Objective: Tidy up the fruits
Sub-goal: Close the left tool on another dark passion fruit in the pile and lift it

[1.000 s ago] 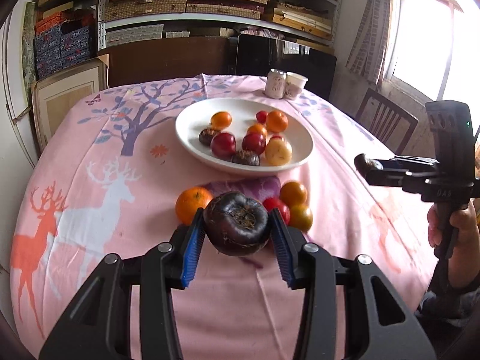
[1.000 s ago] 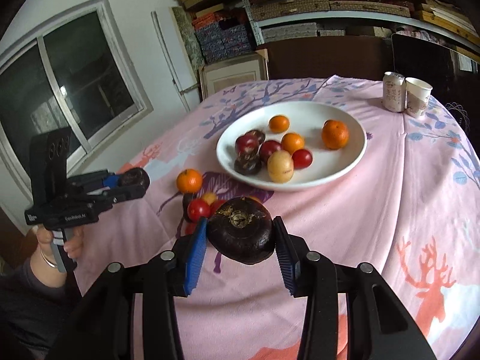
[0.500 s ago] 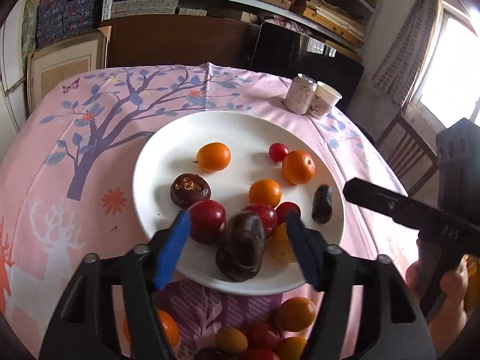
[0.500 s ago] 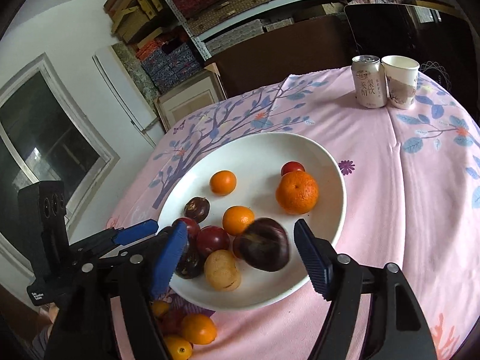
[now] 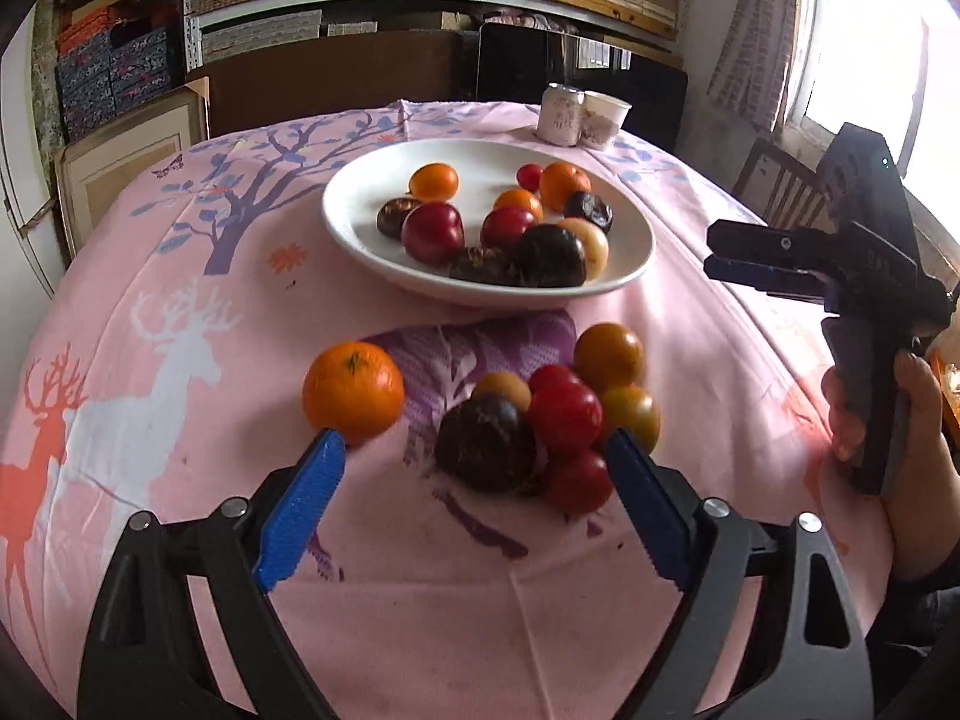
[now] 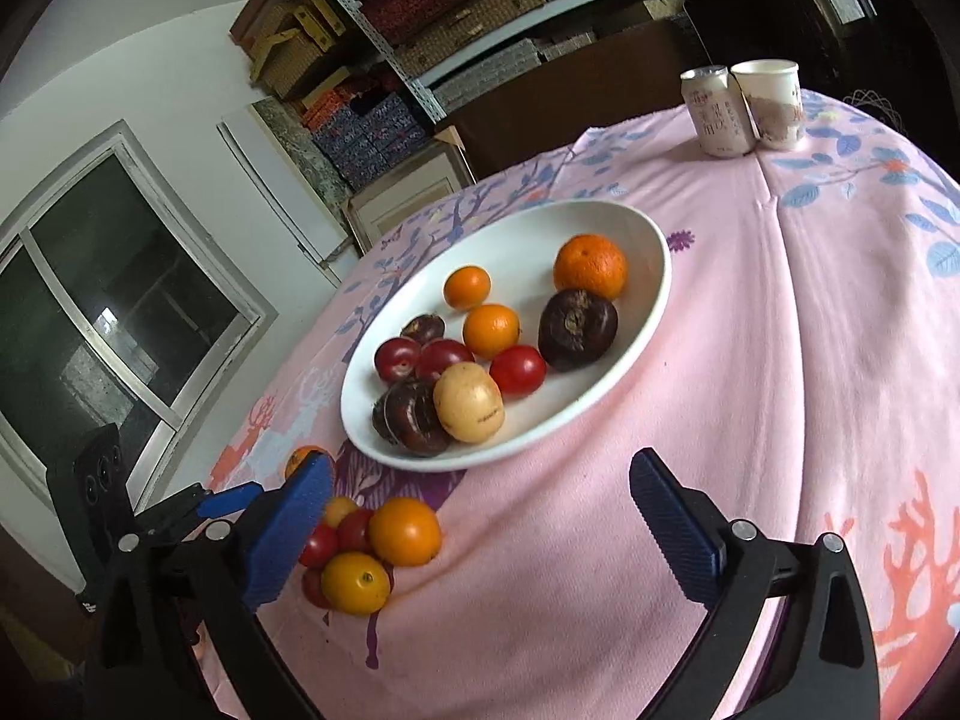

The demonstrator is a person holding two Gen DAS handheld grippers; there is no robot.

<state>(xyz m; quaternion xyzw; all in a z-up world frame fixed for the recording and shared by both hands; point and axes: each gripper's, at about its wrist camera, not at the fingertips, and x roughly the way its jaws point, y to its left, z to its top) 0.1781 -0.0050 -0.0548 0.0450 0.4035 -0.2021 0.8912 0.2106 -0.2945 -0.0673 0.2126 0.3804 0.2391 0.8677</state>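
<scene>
A white plate (image 5: 360, 222) holds several oranges, red tomatoes, dark purple fruits and a pale yellow one. Loose fruit lies on the pink cloth in front of it: an orange (image 5: 353, 391), a dark purple fruit (image 5: 485, 441), red tomatoes (image 5: 564, 414) and yellow-orange ones (image 5: 609, 355). My left gripper (image 5: 474, 441) hangs over this pile, its jaws opening; the dark fruit shows between the pads, untouched. My right gripper (image 6: 480, 465) stands near the plate (image 6: 600, 228) rim, jaws opening with nothing between them. A dark fruit (image 6: 577, 329) rests in the plate beside a big orange (image 6: 591, 267).
A drink can (image 5: 561, 114) and a paper cup (image 5: 603, 117) stand at the table's far edge. A wooden chair (image 5: 780, 180) is at the right, with stacked shelves behind the table. A person's hand (image 5: 900, 420) grips the right gripper's handle.
Both grippers let their dark purple fruits drop into the plate and spread their jaws wide. Both then drew back from the plate; the left one sank over the loose fruit.
</scene>
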